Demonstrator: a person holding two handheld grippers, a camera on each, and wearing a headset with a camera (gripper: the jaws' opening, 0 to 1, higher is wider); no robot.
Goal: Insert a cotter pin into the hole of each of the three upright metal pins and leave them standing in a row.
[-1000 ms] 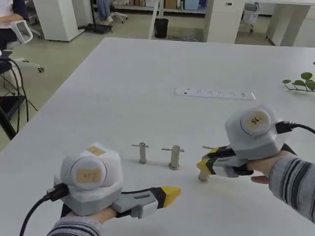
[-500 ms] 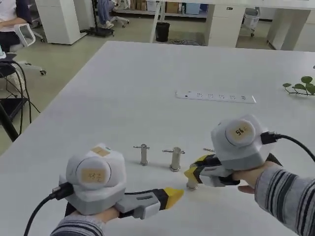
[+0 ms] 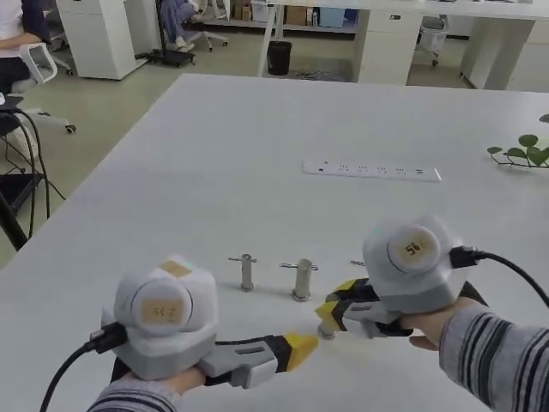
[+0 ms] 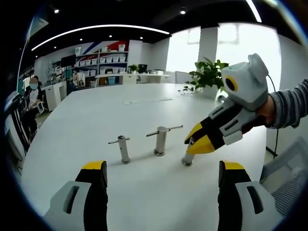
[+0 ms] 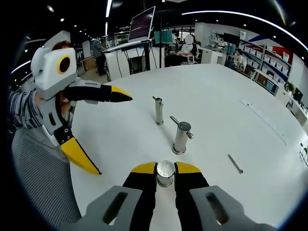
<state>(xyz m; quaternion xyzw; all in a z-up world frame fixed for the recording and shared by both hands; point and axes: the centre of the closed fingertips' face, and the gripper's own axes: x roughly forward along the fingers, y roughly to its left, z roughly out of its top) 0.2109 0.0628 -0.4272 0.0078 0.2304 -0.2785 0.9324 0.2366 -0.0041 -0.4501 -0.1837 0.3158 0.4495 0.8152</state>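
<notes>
The left tongs are at the near left of the counter. The jaws are spread wide and hold nothing. In the left gripper view, both yellow tips stand well apart, with bare counter between them.

The right tongs are at the near right. The jaws are closed on the third pin, with the yellow tips clamped on either side of its round head. In the left gripper view, this pin appears slightly tilted, with its base at the counter surface.

The left pin and the middle pin stand upright on the counter, side by side and apart from each other. The fitted cotter pins pass crosswise through the upper end of each. The third pin is just beside the middle pin, to its right and slightly nearer.

A loose cotter pin lies flat on the counter, on the far right side of the third pin and clear of both tongs.

A power strip lies farther back on the counter. A plant is at the far right edge.
</notes>
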